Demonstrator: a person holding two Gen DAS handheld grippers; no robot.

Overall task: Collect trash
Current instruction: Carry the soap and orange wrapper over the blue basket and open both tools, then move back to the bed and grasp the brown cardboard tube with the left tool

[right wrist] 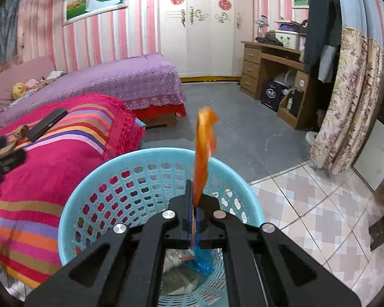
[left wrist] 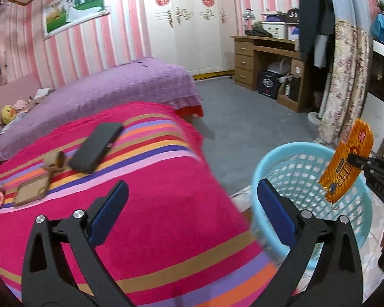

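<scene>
The right tongs pinch the orange wrapper upright, seemingly over the blue basket; the left tongs gape empty above the bed.

Open mouth of blue basket straight below right hand-held gripper; crumpled trash at its bottom. Striped blanket pressing the rim at 9 o'clock. Bare grey floor at 12 o'clock; floral curtain blocking 2 o'clock.
</scene>
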